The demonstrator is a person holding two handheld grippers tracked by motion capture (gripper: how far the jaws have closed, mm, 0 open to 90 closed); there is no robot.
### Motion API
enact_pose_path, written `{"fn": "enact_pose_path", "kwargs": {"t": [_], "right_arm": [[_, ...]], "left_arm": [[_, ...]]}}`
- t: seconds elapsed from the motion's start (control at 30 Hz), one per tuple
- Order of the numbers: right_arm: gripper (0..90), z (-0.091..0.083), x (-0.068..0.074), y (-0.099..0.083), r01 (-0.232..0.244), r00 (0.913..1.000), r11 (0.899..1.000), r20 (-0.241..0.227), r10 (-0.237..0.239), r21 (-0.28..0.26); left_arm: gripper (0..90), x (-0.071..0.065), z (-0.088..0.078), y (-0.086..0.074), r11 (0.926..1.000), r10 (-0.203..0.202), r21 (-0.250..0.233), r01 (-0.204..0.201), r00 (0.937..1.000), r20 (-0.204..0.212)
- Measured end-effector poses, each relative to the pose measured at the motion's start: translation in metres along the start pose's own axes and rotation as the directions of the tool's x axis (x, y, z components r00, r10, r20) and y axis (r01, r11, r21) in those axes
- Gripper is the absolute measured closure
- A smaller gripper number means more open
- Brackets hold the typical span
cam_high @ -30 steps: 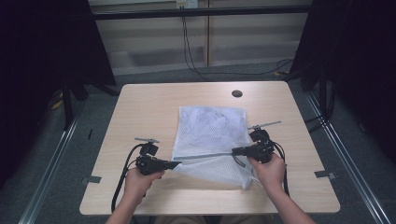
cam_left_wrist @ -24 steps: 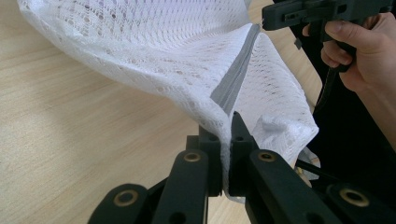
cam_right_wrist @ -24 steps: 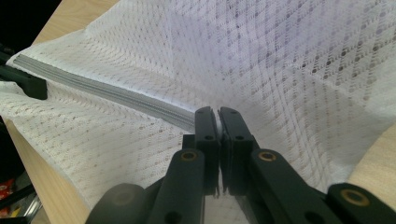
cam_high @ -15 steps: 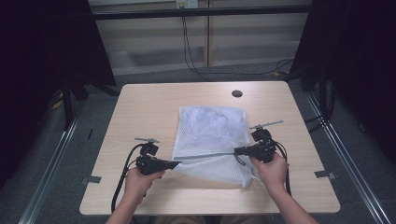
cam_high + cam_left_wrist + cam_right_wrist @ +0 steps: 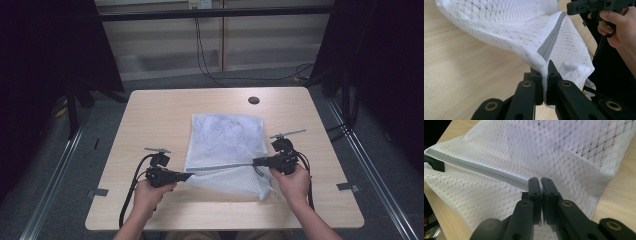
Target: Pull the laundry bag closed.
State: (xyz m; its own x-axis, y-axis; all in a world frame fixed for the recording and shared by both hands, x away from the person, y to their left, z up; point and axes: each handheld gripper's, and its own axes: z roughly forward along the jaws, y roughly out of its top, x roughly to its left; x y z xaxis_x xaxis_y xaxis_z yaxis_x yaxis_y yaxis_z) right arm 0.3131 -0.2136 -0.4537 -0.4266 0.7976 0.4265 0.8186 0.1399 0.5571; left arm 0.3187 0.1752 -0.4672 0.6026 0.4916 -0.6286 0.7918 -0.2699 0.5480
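A white mesh laundry bag [image 5: 227,140] lies on the wooden table [image 5: 160,115], its near edge lifted. A grey zipper strip [image 5: 225,166] is stretched taut between the two grippers. My left gripper [image 5: 189,175] is shut on the bag's near left corner; in the left gripper view the mesh bag [image 5: 519,27] and zipper strip [image 5: 550,42] run out from the pinched jaws [image 5: 544,72]. My right gripper [image 5: 256,161] is shut on the zipper's right end; in the right gripper view its jaws [image 5: 541,183] clamp the mesh bag [image 5: 564,147] where the zipper strip [image 5: 481,168] ends.
A small dark round hole [image 5: 253,100] sits near the table's far edge. Black cables [image 5: 131,192] trail from the left gripper toward the front edge. Bare tabletop lies left of the bag. Dark curtains and floor rails flank the table.
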Motion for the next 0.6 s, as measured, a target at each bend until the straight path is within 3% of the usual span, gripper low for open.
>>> {"fn": "enact_pose_path", "kwargs": {"t": [0.6], "right_arm": [[86.9, -0.0081, -0.0070, -0.0060, -0.013, 0.9996, 1.000, 0.023, 0.013, -0.005]], "left_arm": [[88.6, -0.0007, -0.0012, -0.0001, 0.9999, -0.012, -0.006, 0.012, 0.9999, -0.005]]}}
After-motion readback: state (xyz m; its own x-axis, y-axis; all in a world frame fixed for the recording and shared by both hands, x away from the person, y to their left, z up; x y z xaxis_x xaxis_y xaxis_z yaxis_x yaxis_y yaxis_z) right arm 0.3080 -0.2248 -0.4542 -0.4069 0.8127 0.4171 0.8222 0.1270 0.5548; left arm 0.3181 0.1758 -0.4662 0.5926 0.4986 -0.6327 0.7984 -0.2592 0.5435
